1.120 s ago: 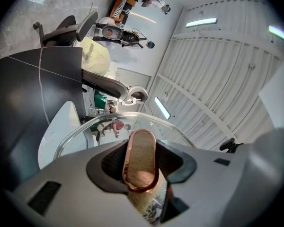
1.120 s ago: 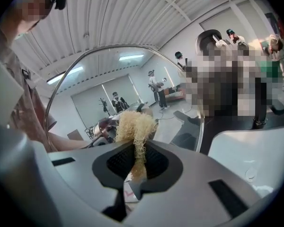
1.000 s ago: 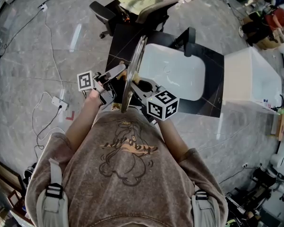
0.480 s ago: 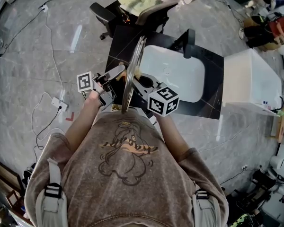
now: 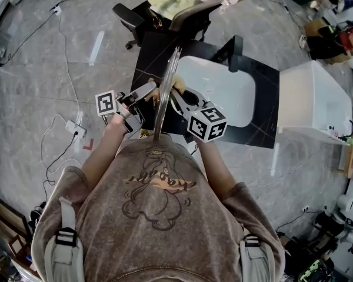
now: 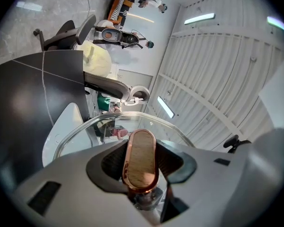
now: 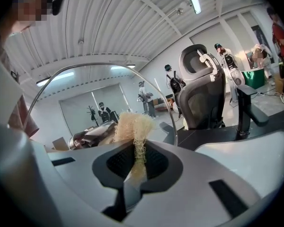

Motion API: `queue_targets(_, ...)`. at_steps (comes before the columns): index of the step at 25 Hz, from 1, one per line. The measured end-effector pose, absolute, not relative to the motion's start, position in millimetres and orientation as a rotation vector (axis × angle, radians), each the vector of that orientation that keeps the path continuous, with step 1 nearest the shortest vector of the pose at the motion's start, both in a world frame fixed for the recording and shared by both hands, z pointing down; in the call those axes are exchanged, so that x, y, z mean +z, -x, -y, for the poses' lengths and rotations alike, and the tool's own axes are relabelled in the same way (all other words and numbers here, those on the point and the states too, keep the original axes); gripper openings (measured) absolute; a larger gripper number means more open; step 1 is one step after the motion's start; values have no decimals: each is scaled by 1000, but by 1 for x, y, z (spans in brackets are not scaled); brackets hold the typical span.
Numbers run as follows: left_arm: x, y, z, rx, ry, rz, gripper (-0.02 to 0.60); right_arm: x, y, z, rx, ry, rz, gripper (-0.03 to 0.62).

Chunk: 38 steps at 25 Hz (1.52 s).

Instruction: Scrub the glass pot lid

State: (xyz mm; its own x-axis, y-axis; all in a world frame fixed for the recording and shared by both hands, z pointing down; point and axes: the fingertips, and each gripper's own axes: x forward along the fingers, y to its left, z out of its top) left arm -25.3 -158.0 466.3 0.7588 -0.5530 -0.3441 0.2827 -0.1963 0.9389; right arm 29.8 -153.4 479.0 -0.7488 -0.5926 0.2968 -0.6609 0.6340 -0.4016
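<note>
Grey marbled floor [image 5: 41, 69] with loose cables. On it stands one black counter [image 5: 265, 98], holding one white sink basin [image 5: 223, 93] with one dark faucet [image 5: 232, 50] at its far rim. One office chair [image 5: 182, 10] stands beyond the counter, and one white cabinet [image 5: 315, 98] sits against the counter's right side.

Items in hand: one glass pot lid [image 5: 165, 93], one pale fibrous scrubber [image 7: 132, 126], and two grippers, each with one marker cube.

The lid is held up on edge over the near left part of the counter, its top edge overlapping the basin's left rim in the head view. It is not lying in the basin.

Left gripper [image 5: 147, 93]: jaws partly closed and clamped on the lid's copper-rimmed handle [image 6: 141, 160]. The glass and its metal rim arch just beyond the jaws in the left gripper view.

Right gripper [image 5: 179, 96]: jaws closed tight on the scrubber, a thin strip pinched between the pads and a tuft standing out in front. The tuft sits at the lid's opposite face. Whether it presses the glass cannot be told.
</note>
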Motion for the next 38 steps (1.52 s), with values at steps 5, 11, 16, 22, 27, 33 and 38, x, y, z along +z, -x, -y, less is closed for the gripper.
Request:
queue_targets(5,466,29,163,-669,-1718,326,183,482,-54,160,754,-1129,2686,41)
queue_targets(11,465,35,169,-577,-1809,441,183,492,-84,161,750,-1214,2623,42)
queue_targets(16,478,40,178,-324,-1990,618,181,502,-105,160,745,-1286,2573,41)
queue_targets(22,501,40,184,29,-2142,775,182,517,-123,155,727,-1362,2502,41)
queue_targets(27,533,39,188,368,-2221,896,183,530,-129,150,744,-1384,2443,41)
queue_targets(33,558,34,190,686,-2277,974,181,534,-126,146,750,-1372,2435,41)
queue_targets(38,594,31,195,911,-2313,992,181,533,-124,144,744,-1371,2435,41)
